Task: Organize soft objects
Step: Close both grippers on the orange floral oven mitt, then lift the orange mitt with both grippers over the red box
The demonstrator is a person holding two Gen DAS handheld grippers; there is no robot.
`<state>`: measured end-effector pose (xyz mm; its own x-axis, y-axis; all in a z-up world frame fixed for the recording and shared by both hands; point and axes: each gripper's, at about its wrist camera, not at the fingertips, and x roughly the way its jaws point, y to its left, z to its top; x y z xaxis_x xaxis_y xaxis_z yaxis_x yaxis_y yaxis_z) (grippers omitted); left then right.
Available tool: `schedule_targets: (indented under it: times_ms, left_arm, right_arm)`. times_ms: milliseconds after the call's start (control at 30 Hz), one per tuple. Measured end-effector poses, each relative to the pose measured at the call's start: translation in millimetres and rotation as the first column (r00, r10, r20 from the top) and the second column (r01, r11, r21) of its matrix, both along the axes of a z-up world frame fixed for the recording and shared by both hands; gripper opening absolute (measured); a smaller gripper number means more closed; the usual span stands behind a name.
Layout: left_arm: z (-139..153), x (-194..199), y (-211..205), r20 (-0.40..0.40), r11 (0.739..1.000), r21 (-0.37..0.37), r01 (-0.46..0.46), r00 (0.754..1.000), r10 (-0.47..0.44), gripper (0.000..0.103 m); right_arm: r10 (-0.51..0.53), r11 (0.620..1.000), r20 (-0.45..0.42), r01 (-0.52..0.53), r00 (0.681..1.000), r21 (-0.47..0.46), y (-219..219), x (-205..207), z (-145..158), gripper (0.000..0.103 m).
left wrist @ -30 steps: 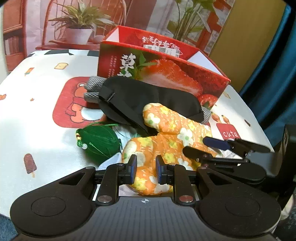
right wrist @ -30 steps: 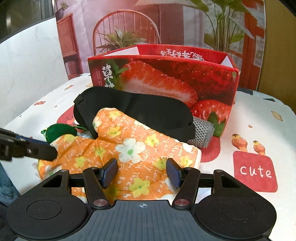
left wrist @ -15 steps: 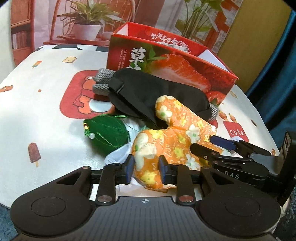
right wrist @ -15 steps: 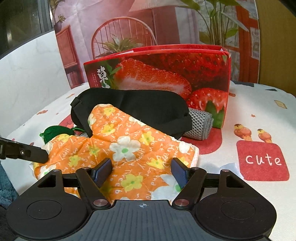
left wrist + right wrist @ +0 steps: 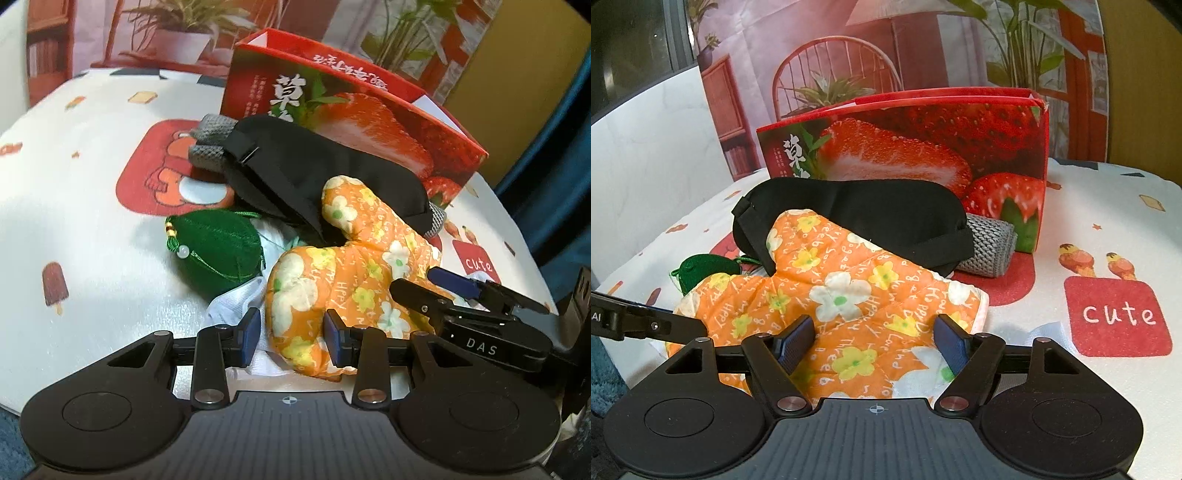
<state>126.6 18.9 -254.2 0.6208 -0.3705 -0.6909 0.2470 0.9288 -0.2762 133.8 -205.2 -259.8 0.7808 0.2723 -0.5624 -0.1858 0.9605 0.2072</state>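
Left wrist view: left tool (image 5: 291, 332), jaws just widening, straddles the orange mitt (image 5: 354, 266) unpinched; right tool (image 5: 874, 338) spread over the mitt, before the strawberry box (image 5: 923, 147).

My right claw (image 5: 436, 284) bears "DAS" in pale letters on its black body. The orange flowered mitt (image 5: 849, 295) carries small white writing; "Happy" is legible. Right of the mitt, a red square (image 5: 1117, 315) printed on the bench cloth says "cute". Behind the mitt, the strawberry box (image 5: 923, 155) shows large white Chinese characters, the top one 草.
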Motion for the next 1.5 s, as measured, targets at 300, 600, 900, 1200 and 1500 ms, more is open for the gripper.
schedule_targets:
  times_ms: [300,600,900,1200,1500]
  left_arm:
    - [2,-5,-5,0.029,0.999,0.009,0.031,0.999,-0.031,0.027]
    - [9,-12,-11,0.081,0.997,0.024,0.080,0.993,-0.081,0.023]
    - [-1,-6,-8,0.046,0.997,0.043,0.068,0.996,-0.070,0.022]
    - [-7,-1,-7,0.005,0.998,0.034,0.052,0.999,-0.052,0.023]
    - [-7,-1,-8,0.003,0.998,0.033,0.049,0.999,-0.049,0.023]
  right_arm:
    - [0.001,1.000,0.000,-0.001,1.000,0.002,0,0,0,0.073]
    - [0.001,1.000,0.000,-0.001,1.000,0.003,0,0,0,0.074]
    - [-0.009,1.000,-0.013,0.009,1.000,0.003,0,0,3,0.074]
    - [-0.158,0.986,-0.016,0.159,0.987,0.046,-23,-2,10,0.075]
    - [-0.141,0.982,-0.059,0.147,0.988,0.120,-28,2,0,0.077]
